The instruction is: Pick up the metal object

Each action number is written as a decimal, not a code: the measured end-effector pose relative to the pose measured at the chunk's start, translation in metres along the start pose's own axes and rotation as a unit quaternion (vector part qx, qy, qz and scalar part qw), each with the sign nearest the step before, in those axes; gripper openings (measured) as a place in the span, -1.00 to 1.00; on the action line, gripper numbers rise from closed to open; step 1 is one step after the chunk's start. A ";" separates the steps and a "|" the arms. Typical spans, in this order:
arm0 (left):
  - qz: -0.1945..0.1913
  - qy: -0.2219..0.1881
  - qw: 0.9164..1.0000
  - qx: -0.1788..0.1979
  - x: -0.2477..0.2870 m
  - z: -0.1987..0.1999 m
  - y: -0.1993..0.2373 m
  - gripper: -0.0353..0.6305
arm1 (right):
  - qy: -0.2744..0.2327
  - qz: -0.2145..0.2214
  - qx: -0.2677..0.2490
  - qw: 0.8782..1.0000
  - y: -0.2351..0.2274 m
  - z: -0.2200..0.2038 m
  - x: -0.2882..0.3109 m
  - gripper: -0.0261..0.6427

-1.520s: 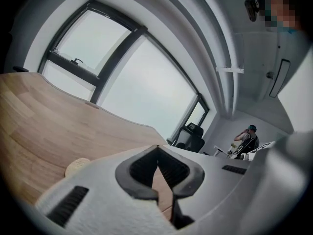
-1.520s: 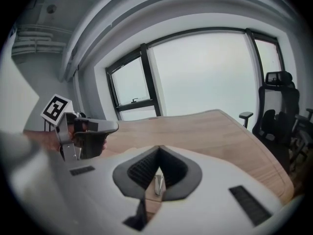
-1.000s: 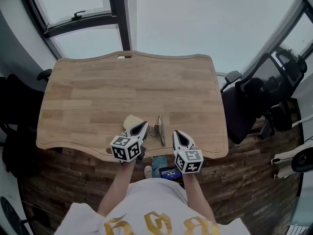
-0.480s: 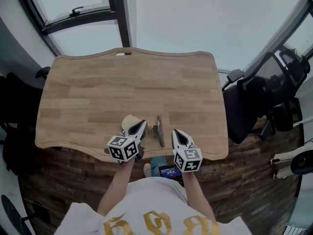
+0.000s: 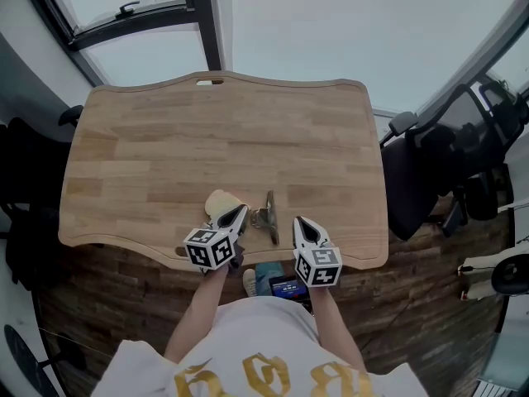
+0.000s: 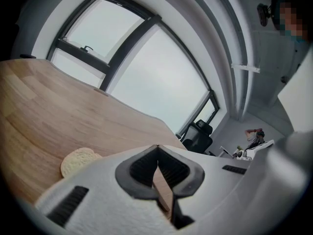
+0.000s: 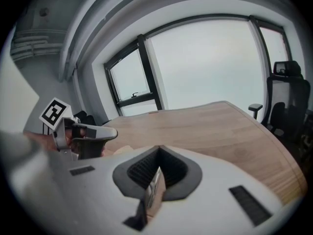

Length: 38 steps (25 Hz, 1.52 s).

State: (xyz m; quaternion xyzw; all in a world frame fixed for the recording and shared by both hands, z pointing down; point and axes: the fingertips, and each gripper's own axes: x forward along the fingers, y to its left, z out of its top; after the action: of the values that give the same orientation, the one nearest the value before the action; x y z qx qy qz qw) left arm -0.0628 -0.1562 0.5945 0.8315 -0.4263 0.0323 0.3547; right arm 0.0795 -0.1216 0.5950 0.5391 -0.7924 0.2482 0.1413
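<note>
The metal object, a slim shiny piece with a small bracket on its left side, lies on the wooden table near the front edge. My left gripper is just to its left, shut and empty, its tip close to the metal. My right gripper is a little to the right, also shut and holding nothing. In the left gripper view the jaws meet at the tip over bare wood. In the right gripper view the jaws meet too, and a metallic sliver shows through the gap behind the tip.
A round beige slice lies beside the left gripper, also seen as the slice. A black office chair stands right of the table. Dark window frames run beyond the far edge. A slot is cut in the table's far edge.
Almost nothing differs: the head view has drifted slightly. Both grippers stay shut at the front edge on either side of the metal object, which has not moved.
</note>
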 end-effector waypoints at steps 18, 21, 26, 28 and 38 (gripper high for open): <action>-0.004 0.085 0.994 -0.066 0.017 -0.058 0.011 -0.83 | 0.042 0.013 0.018 0.999 -0.006 -0.025 0.014 -0.89; -0.003 0.095 0.993 -0.073 0.021 -0.064 0.014 -0.83 | 0.043 0.010 0.019 0.999 -0.009 -0.026 0.017 -0.89; -0.007 0.113 0.987 -0.113 0.029 -0.078 0.016 -0.62 | 0.052 0.013 0.019 0.998 -0.011 -0.030 0.021 -0.89; -0.006 0.120 0.985 -0.124 0.032 -0.083 0.017 -0.59 | 0.056 0.014 0.021 0.998 -0.012 -0.031 0.023 -0.89; -0.001 0.147 0.979 -0.143 0.052 -0.099 0.025 -0.57 | 0.060 0.013 0.030 0.998 -0.026 -0.035 0.029 -0.89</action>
State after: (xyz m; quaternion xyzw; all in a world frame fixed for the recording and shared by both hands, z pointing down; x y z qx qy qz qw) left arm -0.0234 -0.1400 0.7008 0.7589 -0.3688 0.0927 0.5286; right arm 0.0910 -0.1334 0.6447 0.5171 -0.7813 0.3055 0.1697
